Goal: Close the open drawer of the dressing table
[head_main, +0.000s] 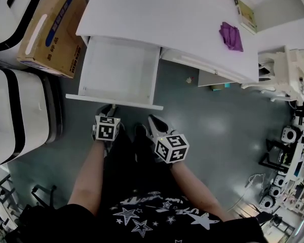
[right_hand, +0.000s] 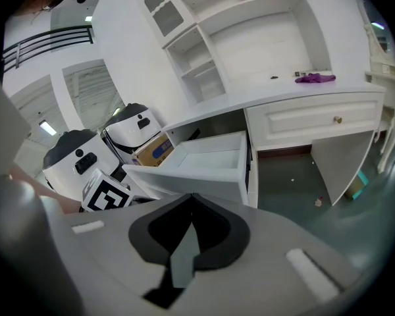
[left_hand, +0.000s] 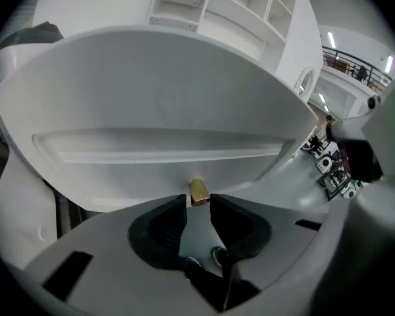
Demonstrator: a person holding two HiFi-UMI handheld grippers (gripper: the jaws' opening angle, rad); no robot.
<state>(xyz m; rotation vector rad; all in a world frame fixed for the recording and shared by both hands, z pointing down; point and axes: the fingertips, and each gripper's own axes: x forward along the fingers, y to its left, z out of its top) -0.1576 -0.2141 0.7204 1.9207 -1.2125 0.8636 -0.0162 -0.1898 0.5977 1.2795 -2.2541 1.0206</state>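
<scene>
The white dressing table [head_main: 182, 19] has its left drawer [head_main: 114, 101] pulled out toward me, and the drawer is empty. My left gripper [head_main: 109, 108] sits right at the drawer's front panel. In the left gripper view that panel [left_hand: 158, 110] fills the picture. A small brass knob [left_hand: 199, 191] sits at the tips of my left gripper [left_hand: 198, 203], whose jaws stand a little apart on either side of it, with thin gaps showing. My right gripper [head_main: 153, 120] hangs just short of the drawer front, to the right. The right gripper view shows it [right_hand: 193, 197] shut and empty, with the open drawer [right_hand: 204, 170] ahead.
A cardboard box [head_main: 53, 27] and white machines [head_main: 15, 110] stand left of the drawer. On the tabletop lie a purple cloth [head_main: 231, 35] and a book [head_main: 245, 15]. A white chair [head_main: 283, 70] and cabled equipment crowd the right. A closed drawer [right_hand: 316, 120] sits beside the open one.
</scene>
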